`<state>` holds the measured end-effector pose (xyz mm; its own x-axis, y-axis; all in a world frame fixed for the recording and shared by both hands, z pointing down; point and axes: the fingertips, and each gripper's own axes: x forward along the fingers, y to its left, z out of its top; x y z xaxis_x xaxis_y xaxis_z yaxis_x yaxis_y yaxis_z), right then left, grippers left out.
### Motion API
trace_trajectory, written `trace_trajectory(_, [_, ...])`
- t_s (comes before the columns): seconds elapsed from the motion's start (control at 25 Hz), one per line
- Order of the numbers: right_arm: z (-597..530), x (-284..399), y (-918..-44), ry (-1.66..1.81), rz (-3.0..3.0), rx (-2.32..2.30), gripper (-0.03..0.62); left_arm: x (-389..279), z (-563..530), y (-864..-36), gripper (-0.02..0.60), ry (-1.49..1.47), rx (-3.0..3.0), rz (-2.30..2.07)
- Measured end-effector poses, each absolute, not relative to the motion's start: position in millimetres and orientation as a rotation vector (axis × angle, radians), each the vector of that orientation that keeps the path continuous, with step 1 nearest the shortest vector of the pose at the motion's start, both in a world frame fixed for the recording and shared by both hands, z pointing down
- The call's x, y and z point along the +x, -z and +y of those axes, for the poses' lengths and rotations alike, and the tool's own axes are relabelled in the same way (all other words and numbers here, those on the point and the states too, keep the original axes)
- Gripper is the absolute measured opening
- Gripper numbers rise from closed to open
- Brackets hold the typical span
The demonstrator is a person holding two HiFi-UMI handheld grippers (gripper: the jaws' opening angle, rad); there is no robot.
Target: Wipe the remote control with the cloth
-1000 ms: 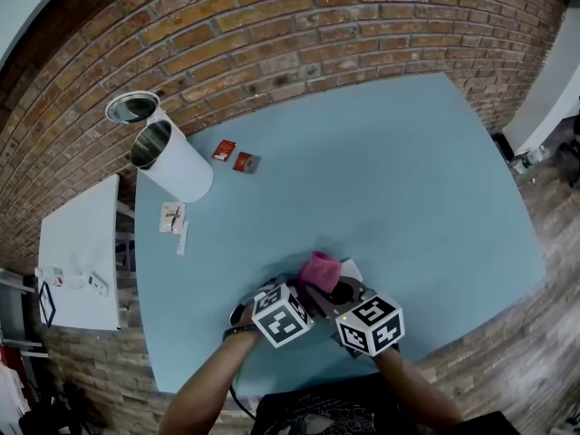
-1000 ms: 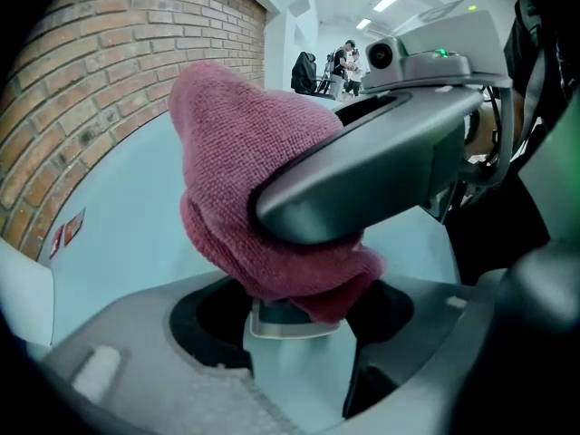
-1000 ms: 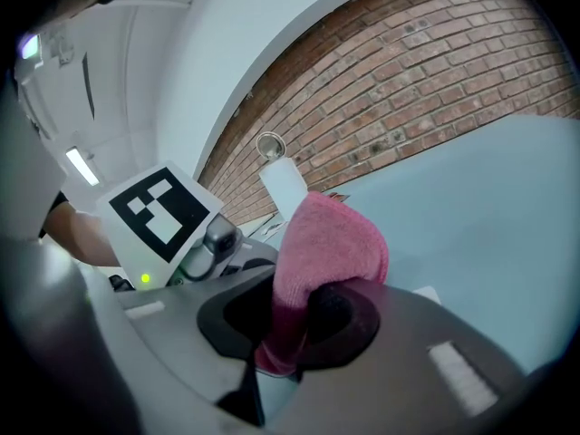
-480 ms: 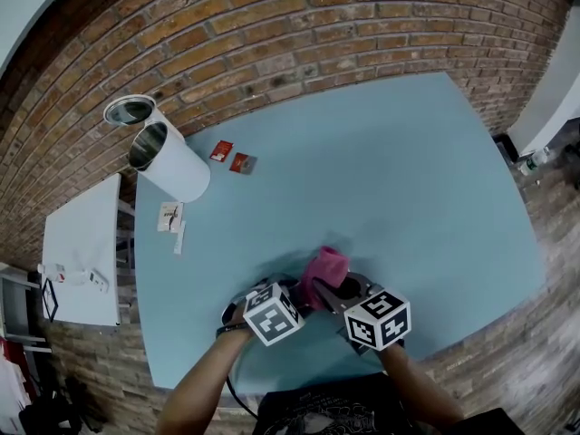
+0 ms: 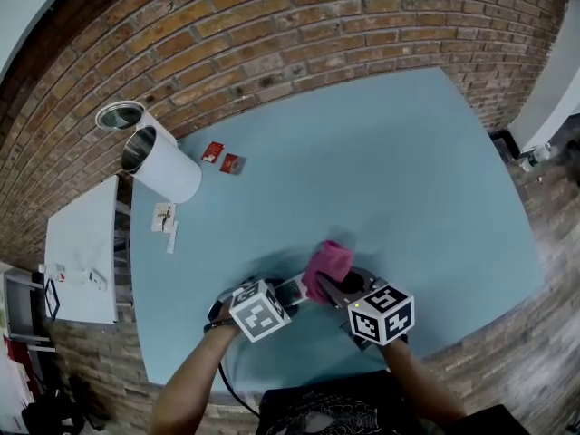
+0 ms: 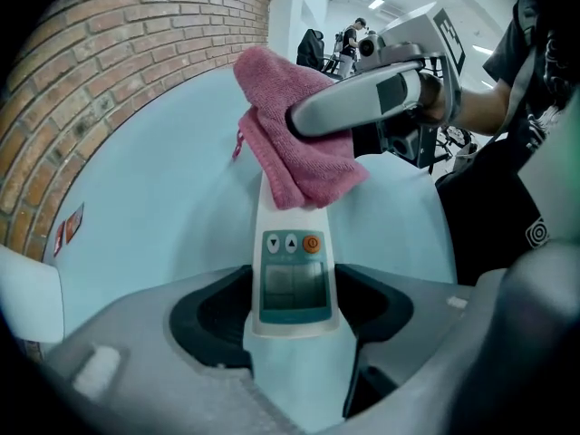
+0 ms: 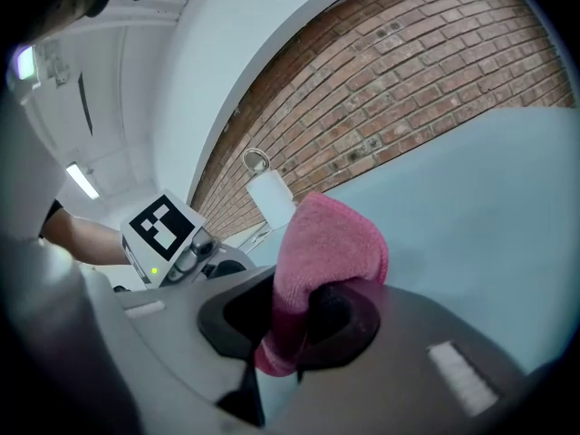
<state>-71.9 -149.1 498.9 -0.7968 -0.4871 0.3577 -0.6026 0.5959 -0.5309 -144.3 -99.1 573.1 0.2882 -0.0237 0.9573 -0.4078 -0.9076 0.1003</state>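
Observation:
A white remote control [image 6: 292, 275] with a small screen and an orange button sticks out between the jaws of my left gripper [image 6: 292, 314], whose pads press on its sides. A pink cloth [image 6: 294, 148] is draped over the remote's far end. My right gripper [image 7: 304, 320] is shut on that cloth [image 7: 328, 247]. In the head view both grippers work near the front edge of the blue table [image 5: 399, 179]. The left gripper [image 5: 279, 295] holds the remote [image 5: 292, 288], and the right gripper [image 5: 333, 288] presses the cloth [image 5: 326, 265] onto it.
A white cylinder [image 5: 163, 164] lies on its side at the table's far left, with a round metal-rimmed piece [image 5: 120, 114] beside it. Two red packets [image 5: 221, 157] and small white items [image 5: 165, 217] lie nearby. A brick wall [image 5: 272, 34] borders the far edge, and a white side table [image 5: 80, 252] stands left.
My right gripper has slid the pink cloth along the remote, away from the left gripper, so more of the remote's body now shows between them. The left gripper kept its hold.

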Motion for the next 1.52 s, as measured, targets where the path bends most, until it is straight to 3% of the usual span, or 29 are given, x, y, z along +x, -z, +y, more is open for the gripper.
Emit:
trace_trajectory(0.8, [-190, -9, -494, -0.951, -2.666, 1.126, 0.063, -147, -101, -572, 0.29, -1.743, 2.153, -0.378])
trace_trajectory(1.52, [-209, -33, -506, -0.711, -2.622, 1.205, 0.063, -149, -99, -574, 0.288, -1.758, 2.128, -0.373])
